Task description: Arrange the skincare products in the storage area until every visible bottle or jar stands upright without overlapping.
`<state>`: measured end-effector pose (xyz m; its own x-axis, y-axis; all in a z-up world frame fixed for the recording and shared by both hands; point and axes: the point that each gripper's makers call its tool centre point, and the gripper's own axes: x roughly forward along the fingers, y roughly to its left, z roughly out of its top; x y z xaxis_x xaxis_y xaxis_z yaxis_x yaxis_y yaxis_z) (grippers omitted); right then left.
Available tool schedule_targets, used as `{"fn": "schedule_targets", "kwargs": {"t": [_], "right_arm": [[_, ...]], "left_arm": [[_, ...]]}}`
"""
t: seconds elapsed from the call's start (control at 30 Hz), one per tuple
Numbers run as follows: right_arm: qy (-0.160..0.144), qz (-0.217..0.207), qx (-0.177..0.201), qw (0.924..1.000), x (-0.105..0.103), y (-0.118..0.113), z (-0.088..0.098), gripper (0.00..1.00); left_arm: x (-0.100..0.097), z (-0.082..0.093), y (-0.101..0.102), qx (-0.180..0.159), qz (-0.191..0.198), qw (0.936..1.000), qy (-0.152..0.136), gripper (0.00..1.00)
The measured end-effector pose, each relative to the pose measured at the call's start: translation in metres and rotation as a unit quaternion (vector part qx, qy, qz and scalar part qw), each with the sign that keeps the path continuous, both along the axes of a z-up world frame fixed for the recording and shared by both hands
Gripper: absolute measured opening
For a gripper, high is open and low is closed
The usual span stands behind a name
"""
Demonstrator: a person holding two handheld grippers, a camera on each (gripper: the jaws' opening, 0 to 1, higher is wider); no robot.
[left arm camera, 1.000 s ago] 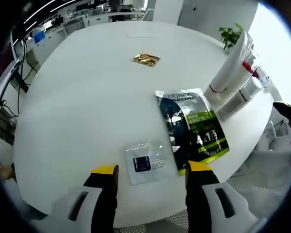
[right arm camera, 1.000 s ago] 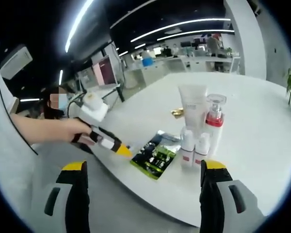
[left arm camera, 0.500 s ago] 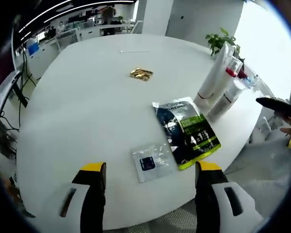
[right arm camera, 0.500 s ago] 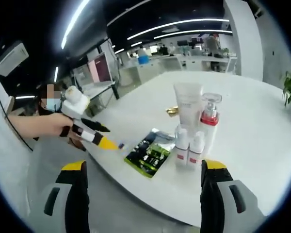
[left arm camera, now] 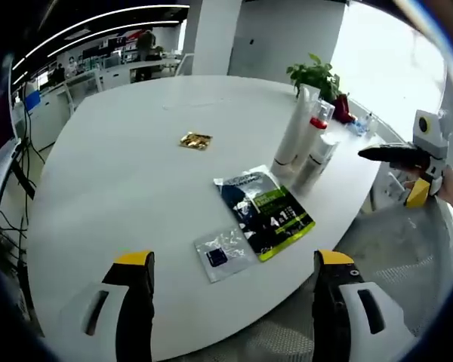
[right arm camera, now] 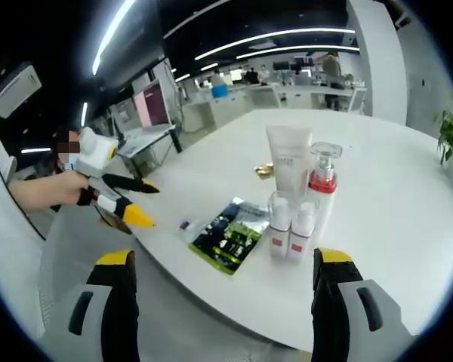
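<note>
The print on the dark sachet (left arm camera: 263,212) is too small to be read. Beside it, the small gold packet (left arm camera: 195,140) cannot be identified. The tall tube's (right arm camera: 288,164) foot is hidden behind two small bottles (right arm camera: 290,230).

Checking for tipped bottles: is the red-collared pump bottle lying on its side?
No, the red-collared pump bottle stands upright on the white table beside the white tube.
</note>
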<state>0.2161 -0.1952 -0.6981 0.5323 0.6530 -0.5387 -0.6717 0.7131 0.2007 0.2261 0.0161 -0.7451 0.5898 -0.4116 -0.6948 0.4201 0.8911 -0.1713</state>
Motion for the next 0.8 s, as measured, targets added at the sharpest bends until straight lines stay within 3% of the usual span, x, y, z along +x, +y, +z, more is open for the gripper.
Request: {"fn": "schedule_targets", "kwargs": {"t": [0.37, 0.8], "right_arm": [[0.000, -0.002, -0.008, 1.0000, 0.000, -0.001, -0.001, 0.96], [0.005, 0.018, -0.013, 0.9998, -0.003, 0.005, -0.003, 0.98]], "left_arm": [[-0.014, 0.025, 0.005, -0.038, -0.017, 0.9989, -0.022, 0.94], [-0.022, 0.040, 0.014, -0.061, 0.002, 0.9975, -0.035, 0.99]]}}
